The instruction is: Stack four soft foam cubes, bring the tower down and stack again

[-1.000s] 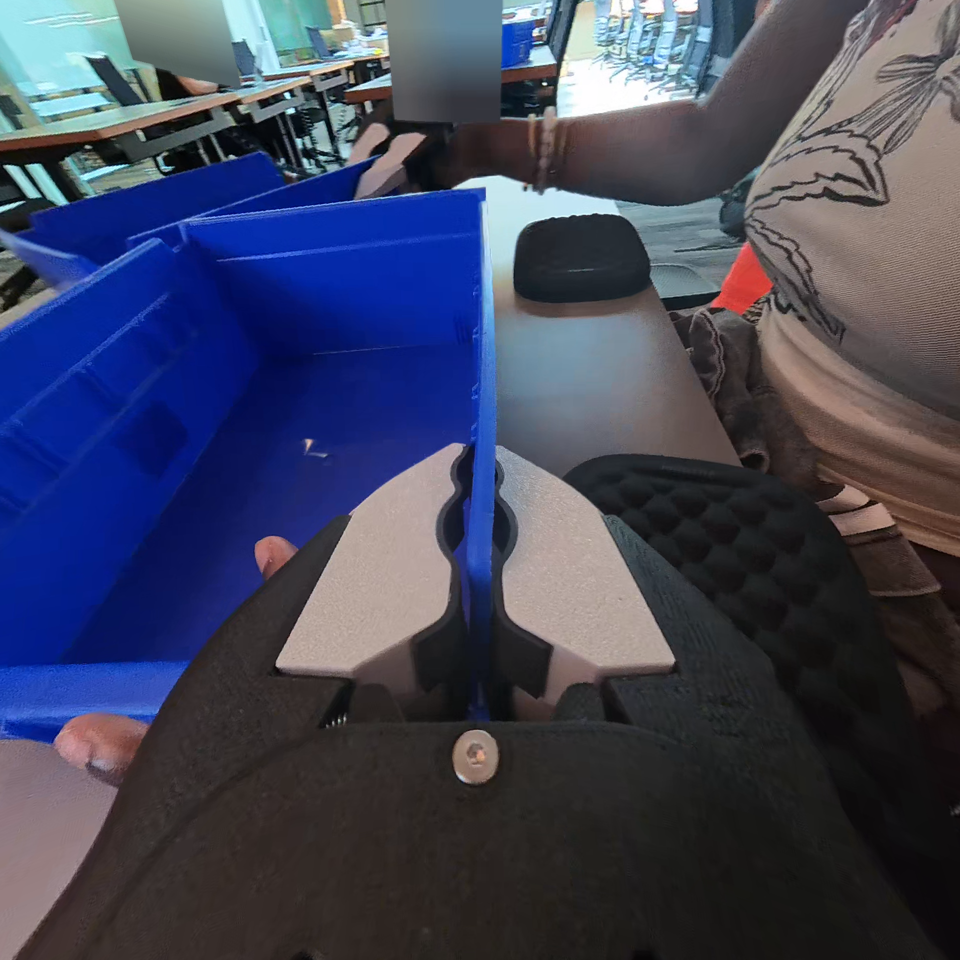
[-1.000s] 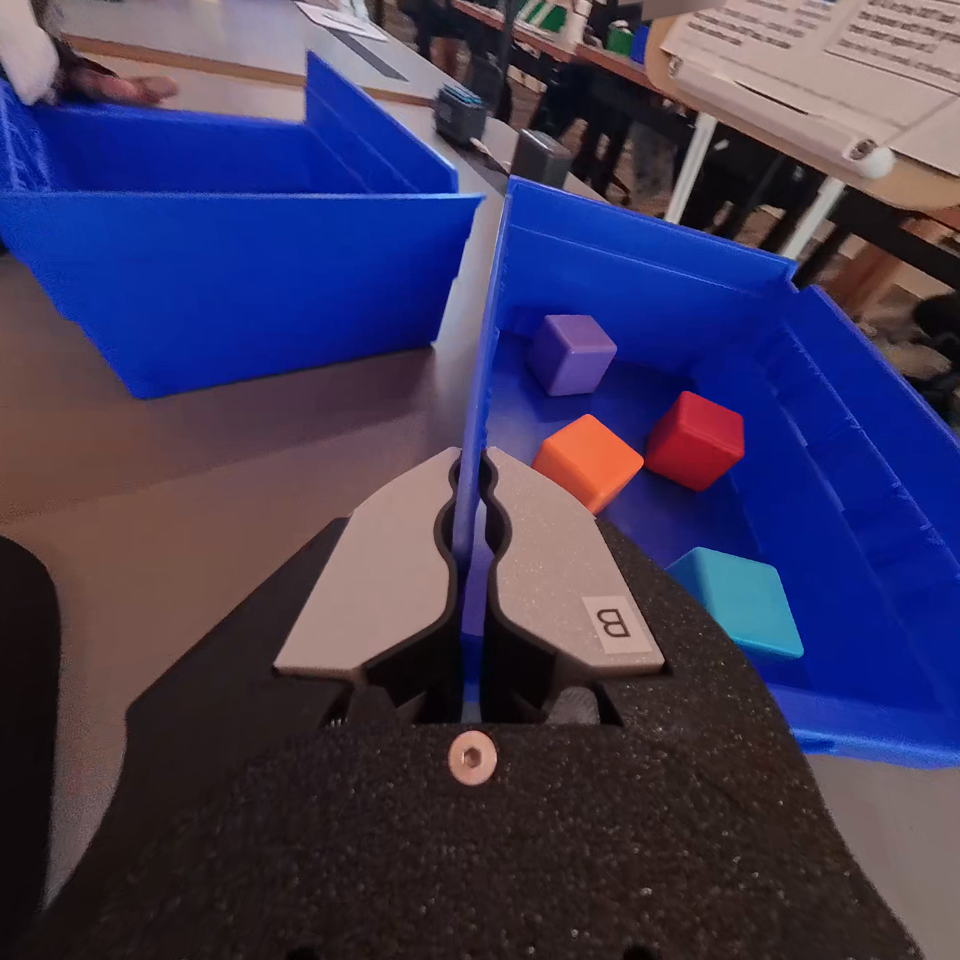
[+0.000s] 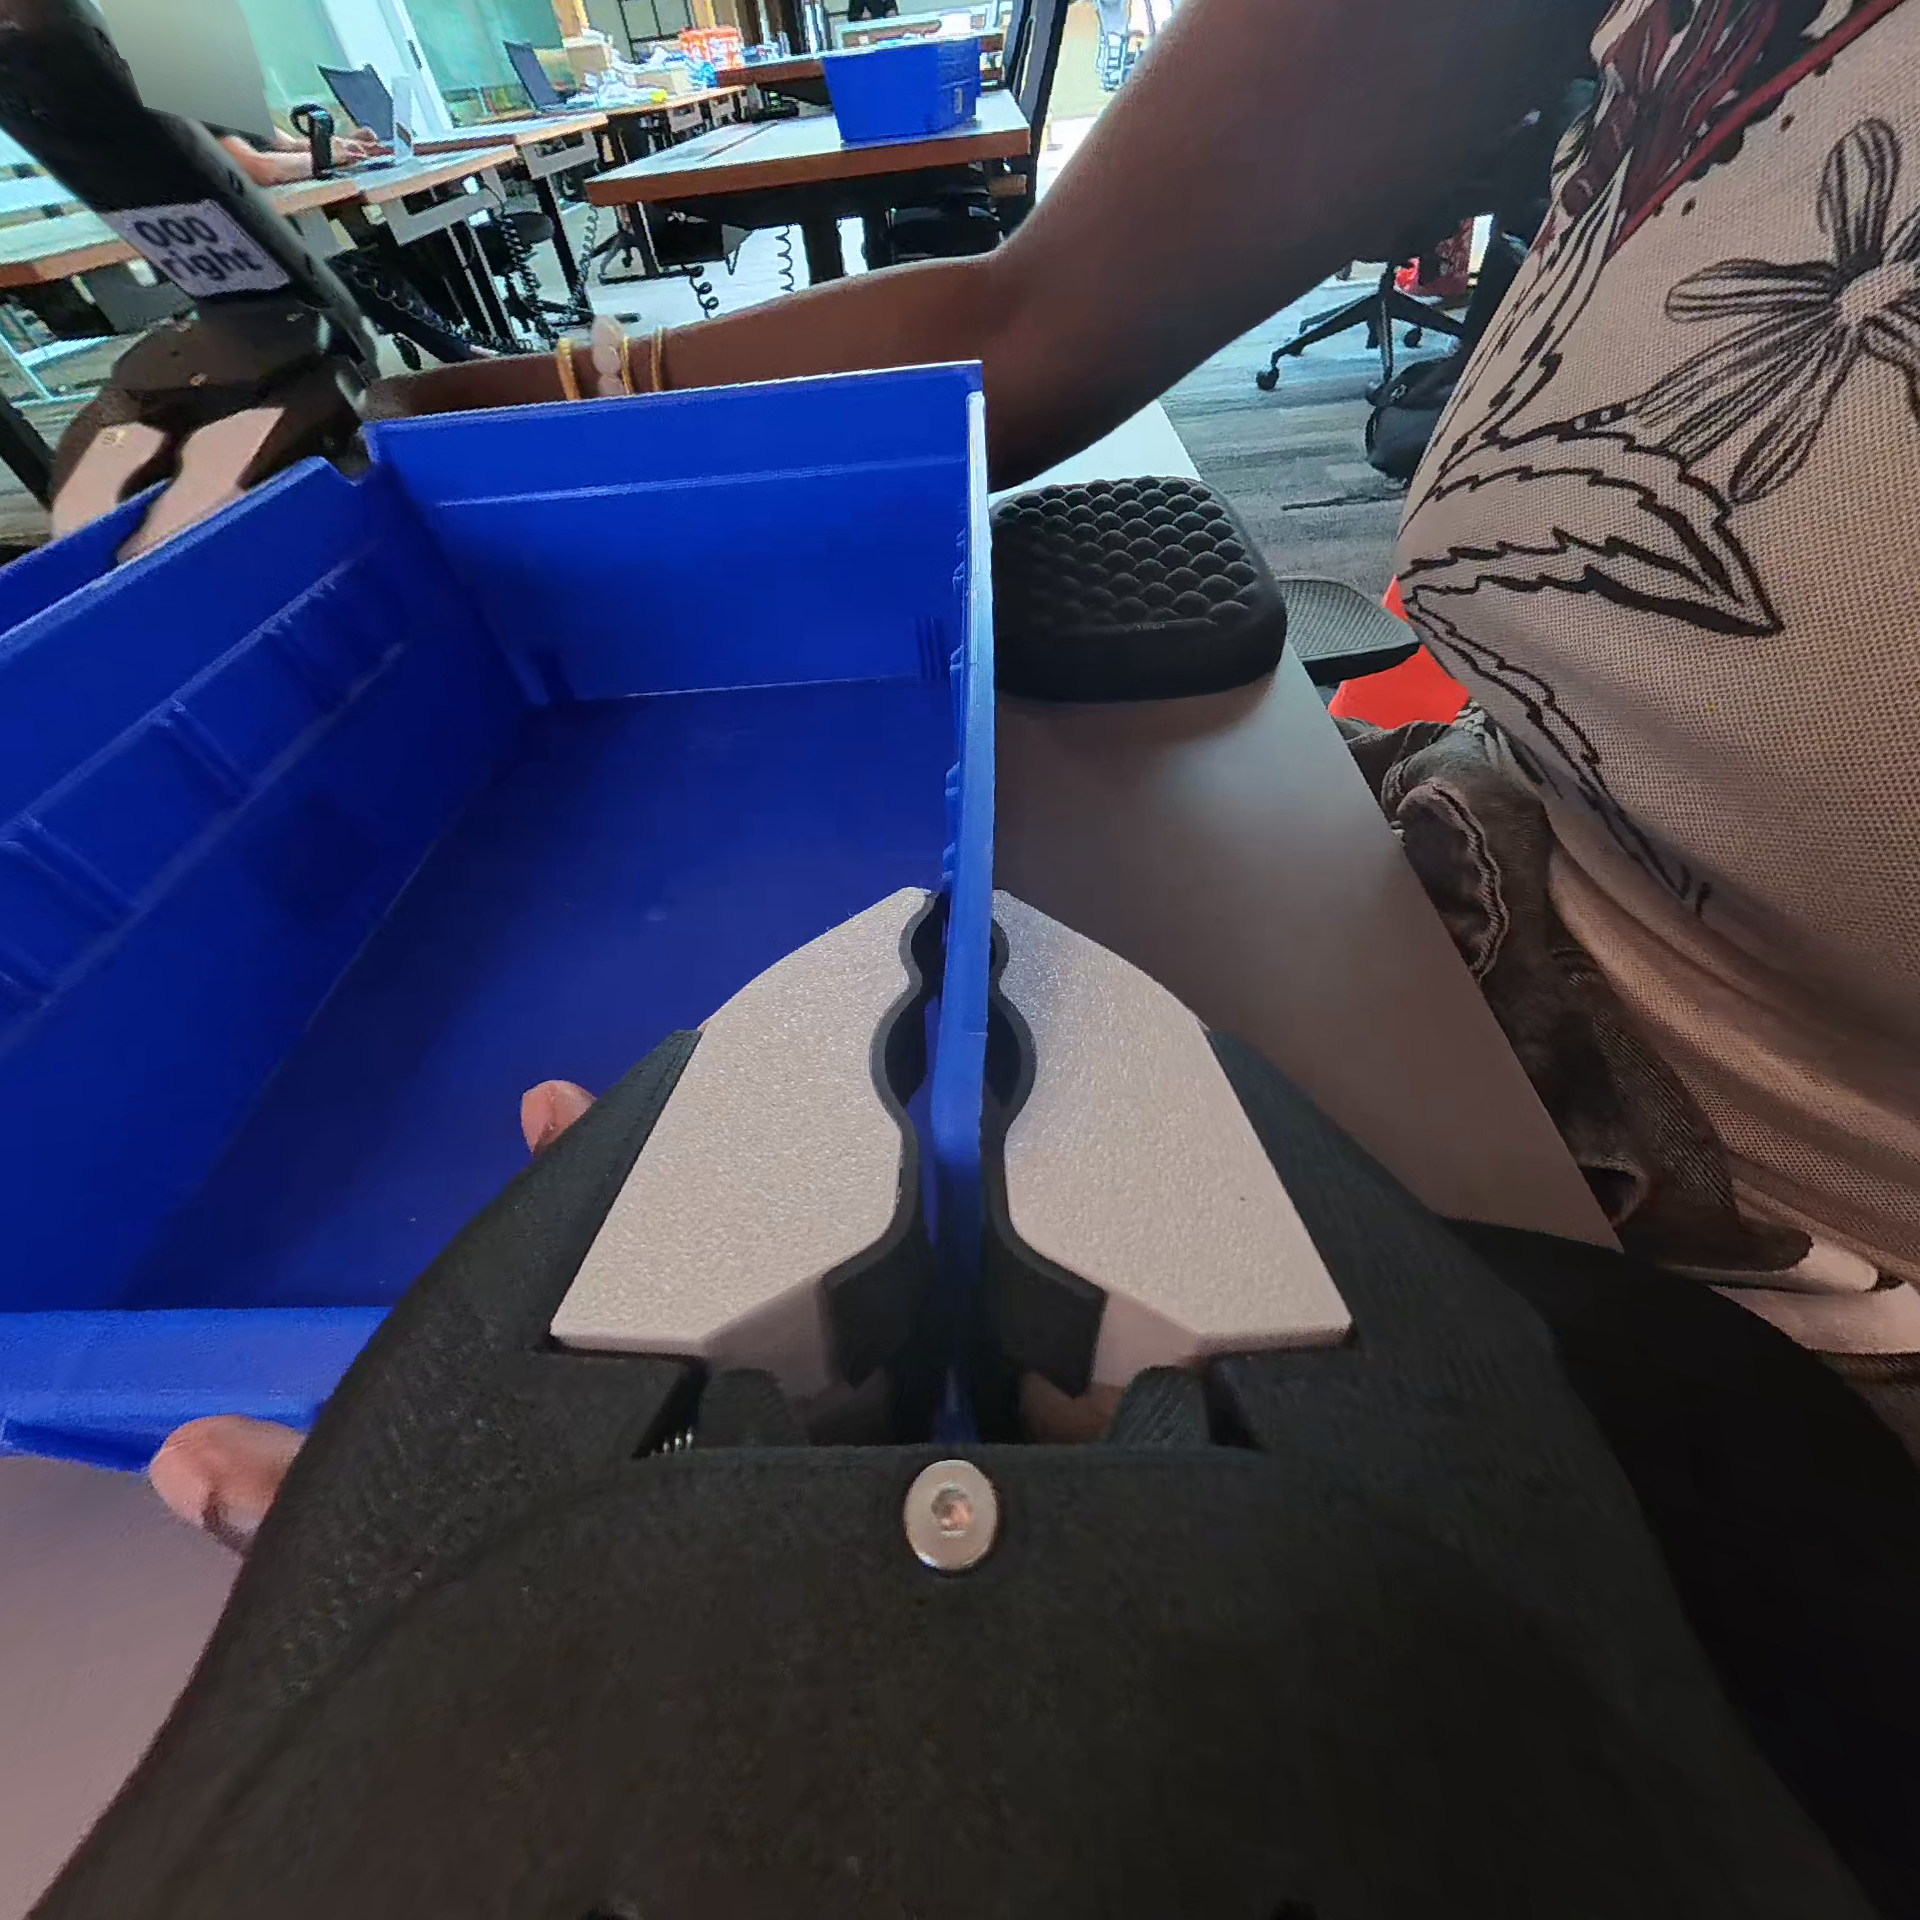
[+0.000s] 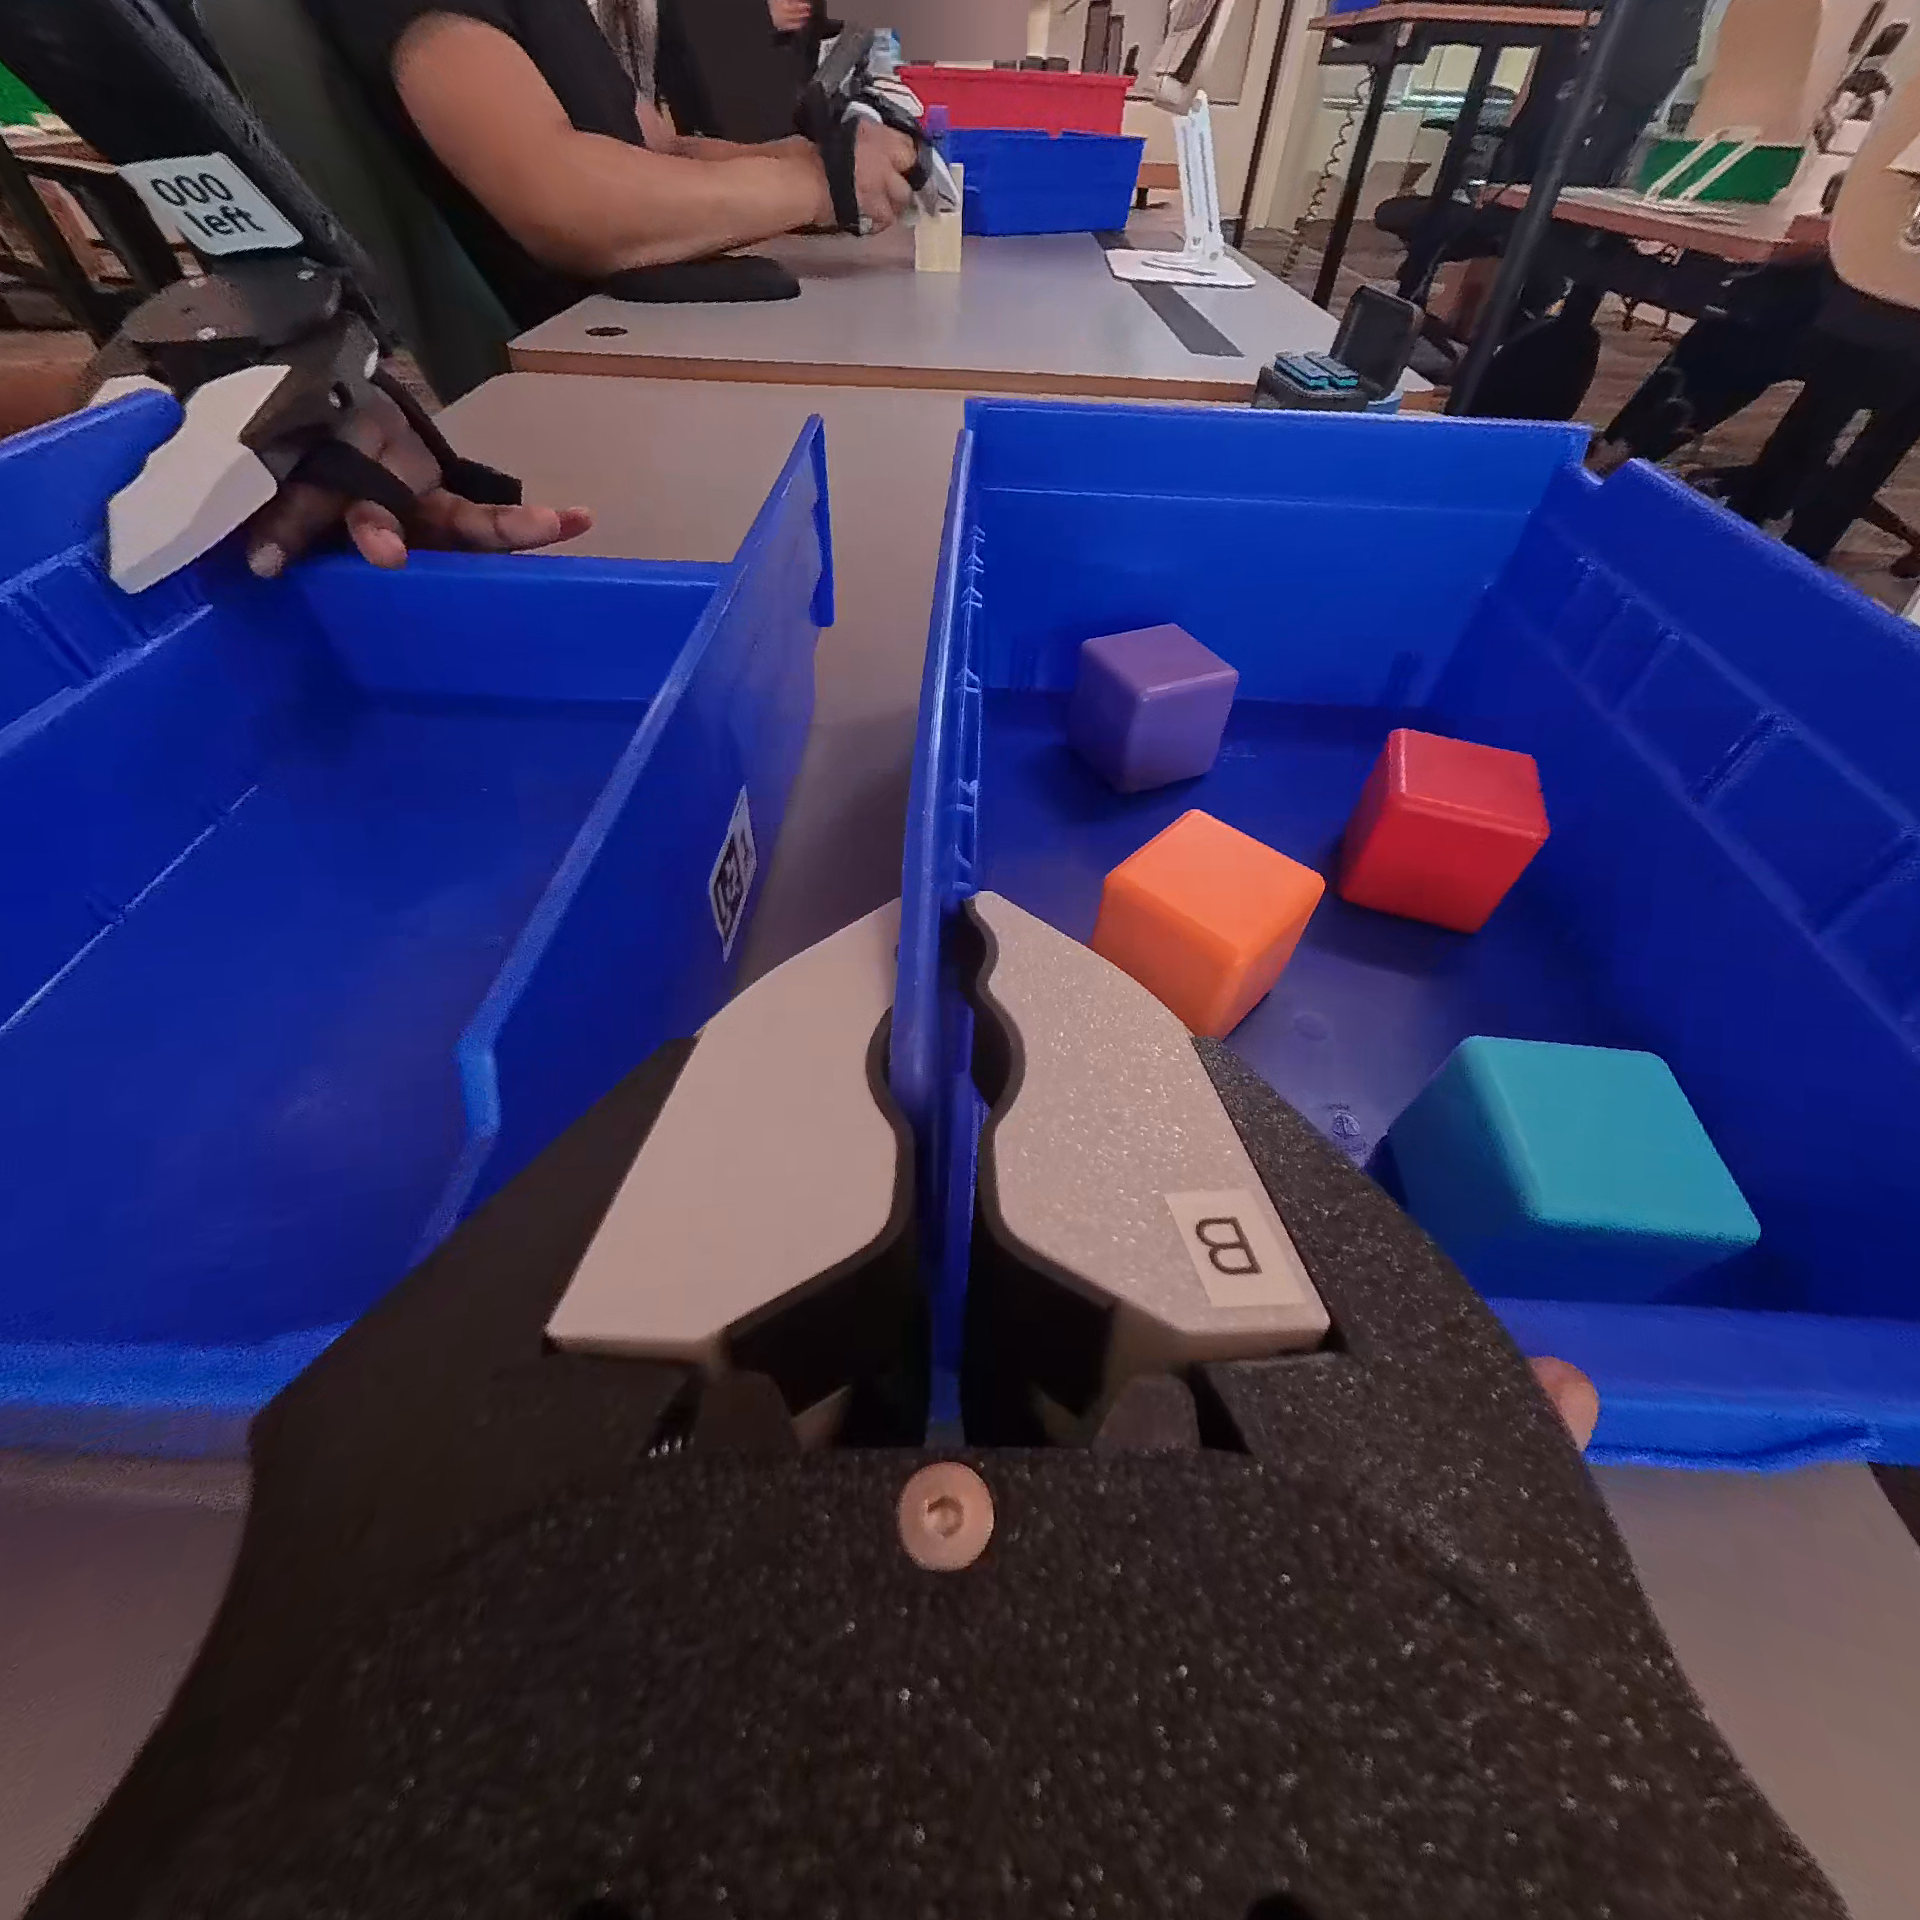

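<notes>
While both bins sit side by side on the grey table point(image 4: 883, 644), they read as shifted against the frames a second ago: in the right wrist view the empty bin point(image 4: 312, 935) lay crosswise farther off and now runs parallel beside the cube bin point(image 4: 1558, 540), a narrow strip of table between them. My grips themselves are unchanged. My left gripper point(image 3: 961, 1039) is clamped on the right-hand side wall of the empty bin point(image 3: 665, 540), the blue wall pinched between the two grey fingers point(image 3: 769, 1122), which are almost together. My right gripper point(image 4: 930, 1018) is clamped the same way on the left side wall of the cube bin, fingers point(image 4: 1101, 1122) nearly closed with only the wall between. In the right wrist view my left gripper point(image 4: 197, 499) shows far off at the far left corner of the empty bin, my bare fingers resting on its rim. All four foam cubes lie loose and unstacked on the floor of the cube bin: purple cube point(image 4: 1151, 707) toward the back, red cube point(image 4: 1442, 826) to its right, orange cube point(image 4: 1205, 920) nearest my fingertips, teal cube point(image 4: 1569, 1164) at the front. None touch each other.
</notes>
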Tool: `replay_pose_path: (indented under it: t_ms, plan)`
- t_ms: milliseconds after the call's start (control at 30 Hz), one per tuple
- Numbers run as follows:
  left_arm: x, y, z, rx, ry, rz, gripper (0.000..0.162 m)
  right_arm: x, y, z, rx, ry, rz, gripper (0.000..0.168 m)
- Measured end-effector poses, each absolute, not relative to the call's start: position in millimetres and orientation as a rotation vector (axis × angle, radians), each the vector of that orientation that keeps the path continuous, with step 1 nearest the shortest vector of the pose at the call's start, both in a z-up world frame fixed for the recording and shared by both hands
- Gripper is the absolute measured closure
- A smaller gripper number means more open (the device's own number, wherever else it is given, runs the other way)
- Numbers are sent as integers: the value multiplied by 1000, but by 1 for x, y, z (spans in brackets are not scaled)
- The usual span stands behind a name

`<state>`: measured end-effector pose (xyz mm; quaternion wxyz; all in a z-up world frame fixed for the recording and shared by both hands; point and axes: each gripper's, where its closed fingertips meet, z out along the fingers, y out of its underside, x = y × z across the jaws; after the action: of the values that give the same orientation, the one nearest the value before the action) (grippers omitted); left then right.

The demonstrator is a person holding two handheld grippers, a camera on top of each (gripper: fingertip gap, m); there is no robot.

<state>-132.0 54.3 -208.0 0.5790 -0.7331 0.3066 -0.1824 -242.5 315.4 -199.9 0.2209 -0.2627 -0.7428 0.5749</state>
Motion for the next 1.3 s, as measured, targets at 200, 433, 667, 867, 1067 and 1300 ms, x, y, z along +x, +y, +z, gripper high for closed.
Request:
replay_pose_path:
  t_ms: [200, 433, 667, 867, 1067, 1300]
  plan:
    - [-145, 48, -178, -1651, 638, -408, 101, -240, 337, -197, -878, -2052, 1440, 123]
    - [-283, 56, -94, -1606, 236, 124, 131, -183, 372, -113, -968, -1783, 1132, 110]
    - [-354, 136, -164, -2086, 593, 584, 131, -72, 225, -119, -895, -2403, 1008, 133]
    - [-373, 176, -181, -2175, 689, 614, 138, -33, 193, -165, -1030, -2605, 627, 133]
    - [-372, 175, -194, -2297, 814, 569, 151, -23, 186, -179, -1128, -2614, 593, 138]
    - [-375, 176, -195, -2381, 849, 566, 156, -16, 183, -199, -1144, -2715, 434, 146]
